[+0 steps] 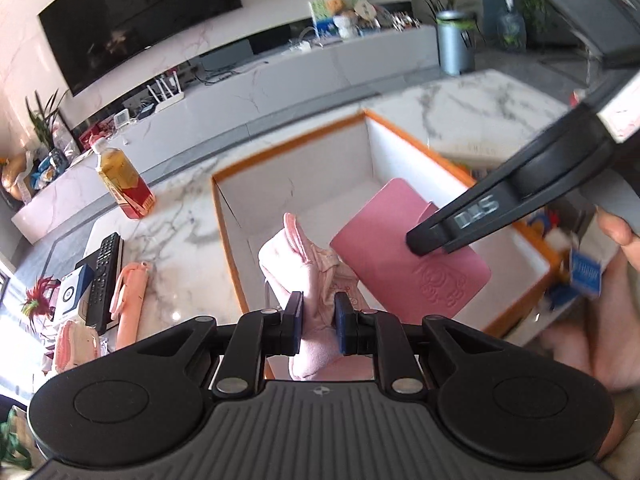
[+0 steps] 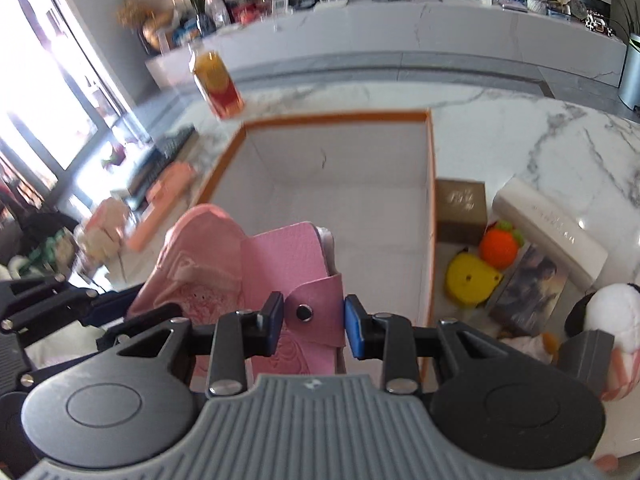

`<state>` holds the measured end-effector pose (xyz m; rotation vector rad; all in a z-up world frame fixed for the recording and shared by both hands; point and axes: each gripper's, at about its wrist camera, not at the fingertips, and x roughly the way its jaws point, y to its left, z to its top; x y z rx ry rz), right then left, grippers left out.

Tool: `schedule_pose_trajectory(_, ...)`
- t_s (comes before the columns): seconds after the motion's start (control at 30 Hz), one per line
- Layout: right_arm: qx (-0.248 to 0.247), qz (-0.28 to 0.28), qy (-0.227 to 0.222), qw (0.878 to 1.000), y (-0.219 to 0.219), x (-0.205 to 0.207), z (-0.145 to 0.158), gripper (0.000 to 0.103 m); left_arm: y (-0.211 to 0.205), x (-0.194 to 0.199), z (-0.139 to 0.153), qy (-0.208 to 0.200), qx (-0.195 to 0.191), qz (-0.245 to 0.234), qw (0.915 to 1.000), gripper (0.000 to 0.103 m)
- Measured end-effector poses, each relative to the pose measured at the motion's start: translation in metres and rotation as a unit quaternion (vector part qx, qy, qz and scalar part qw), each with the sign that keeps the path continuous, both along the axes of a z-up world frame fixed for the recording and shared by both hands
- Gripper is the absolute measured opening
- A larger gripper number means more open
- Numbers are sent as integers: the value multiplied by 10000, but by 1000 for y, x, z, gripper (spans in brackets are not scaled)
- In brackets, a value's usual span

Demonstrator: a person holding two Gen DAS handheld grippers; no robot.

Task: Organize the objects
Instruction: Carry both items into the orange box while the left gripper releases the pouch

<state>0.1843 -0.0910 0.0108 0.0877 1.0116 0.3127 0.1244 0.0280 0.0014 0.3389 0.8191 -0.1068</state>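
Observation:
A white box with an orange rim point(image 1: 288, 148) point(image 2: 336, 118) sits open on the marble table. My left gripper point(image 1: 317, 326) is shut on a pink fabric pouch point(image 1: 296, 256) and holds it over the box's near edge. My right gripper point(image 2: 314, 326) is shut on the strap of a pink leather notebook point(image 2: 288, 256) and holds it above the box, beside the pouch point(image 2: 192, 248). In the left wrist view the notebook point(image 1: 400, 264) hangs from the right gripper's black fingers point(image 1: 436, 236).
A tea bottle point(image 1: 124, 182) point(image 2: 218, 84) stands left of the box. A remote point(image 1: 104, 276), a pink case point(image 1: 130, 300) and small boxes lie further left. Right of the box lie a brown box point(image 2: 460, 210), orange and yellow toys point(image 2: 498, 246), a white box point(image 2: 548, 228) and a plush point(image 2: 612, 312).

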Motion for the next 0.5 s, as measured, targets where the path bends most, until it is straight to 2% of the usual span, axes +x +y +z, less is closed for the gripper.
schedule_pose_trajectory(0.13, -381, 37, 235, 9990, 13, 3, -19, 35, 0, -4, -12, 189, 145, -149, 9996, 19)
schedule_pose_trajectory(0.27, -440, 90, 472, 9979, 20, 6, -32, 35, 3, -4, -26, 428, 199, -200, 9987, 19)
schedule_pose_trajectory(0.4, -322, 132, 757, 9965, 22, 7, -43, 36, 8, -6, -35, 586, 179, -277, 9977, 20)
schedule_pose_trajectory(0.47, -50, 149, 947, 9954, 21, 7, -47, 24, 13, -5, -35, 624, 62, -251, 9977, 21)
schedule_pose_trajectory(0.5, 116, 143, 1066, 9941, 20, 8, -48, 24, 14, -5, -35, 642, 60, -222, 9977, 22)
